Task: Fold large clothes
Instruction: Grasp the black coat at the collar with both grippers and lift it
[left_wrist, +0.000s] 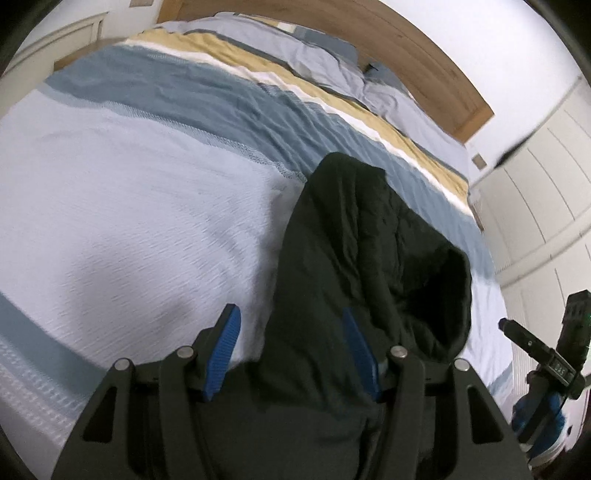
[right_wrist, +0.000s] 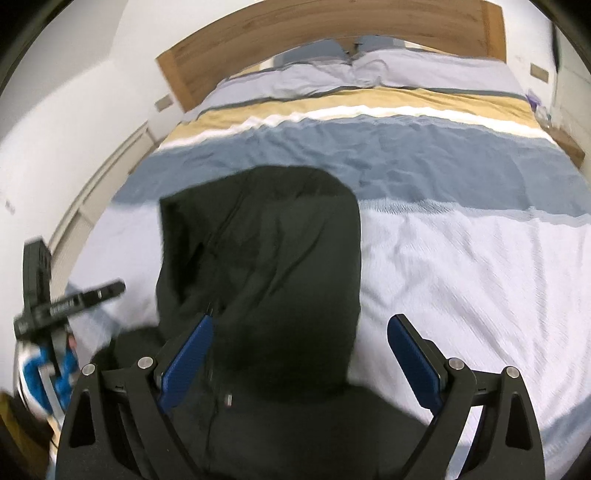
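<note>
A bed (right_wrist: 461, 266) is covered by a striped blue, white and tan bedspread, backed by a wooden headboard (right_wrist: 332, 26), white walls around it

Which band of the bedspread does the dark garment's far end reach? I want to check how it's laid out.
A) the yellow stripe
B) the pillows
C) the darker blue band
C: the dark garment ends at the darker blue band, short of yellow.
</note>
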